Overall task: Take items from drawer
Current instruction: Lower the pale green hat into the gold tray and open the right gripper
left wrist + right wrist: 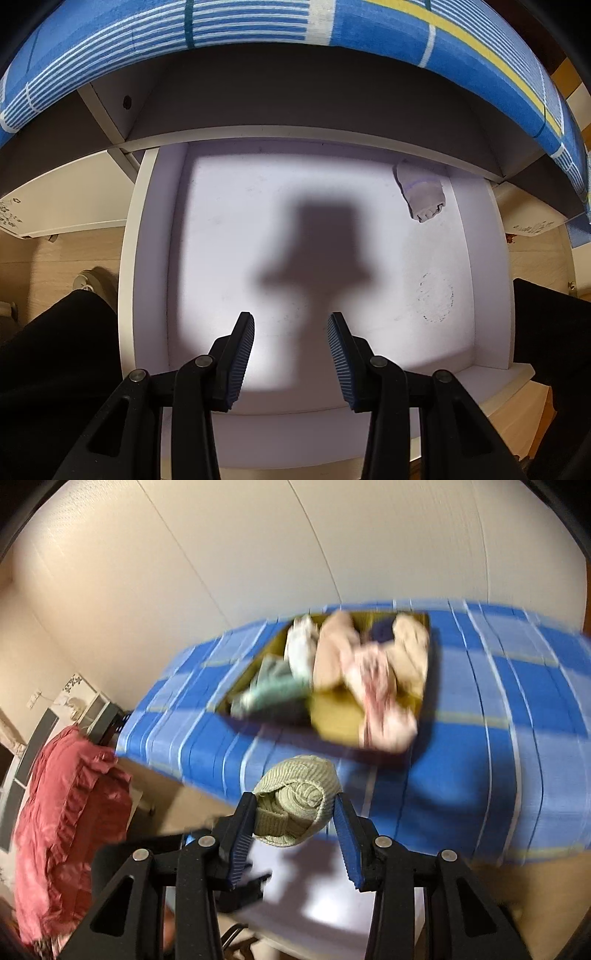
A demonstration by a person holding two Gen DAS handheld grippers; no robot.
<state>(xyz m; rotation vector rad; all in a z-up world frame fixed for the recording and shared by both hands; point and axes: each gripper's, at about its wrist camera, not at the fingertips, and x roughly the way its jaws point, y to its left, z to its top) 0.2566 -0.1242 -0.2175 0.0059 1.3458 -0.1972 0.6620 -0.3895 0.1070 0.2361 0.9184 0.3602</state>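
1. Pale green ribbed knit, rolled into a ball: the rolled sock bundle is pinched between the ridged blue pads of the right gripper, above the near edge of the blue checked bedspread.
2. White inside and lit by a bright patch, the open drawer lies under the left gripper, whose fingers are spread apart with nothing between them and hang over the drawer's front part.
3. One grey rolled sock with a thin purple stripe rests in the drawer's far right corner, against the back wall and well apart from the left gripper.
4. A dark shadow of the gripper falls across the middle of the drawer floor; a faint ring-shaped smudge marks the floor on the right.
5. The right wrist view is motion-blurred. A mustard-coloured tray on the bedspread holds a heap of cloth items in white, teal, beige, pink and navy; what each one is cannot be made out.
6. The bedspread overhangs the frame above the drawer's back edge, hiding whatever lies behind it.
7. A pink ruffled fabric hangs at the left, and black-clad legs flank the drawer.
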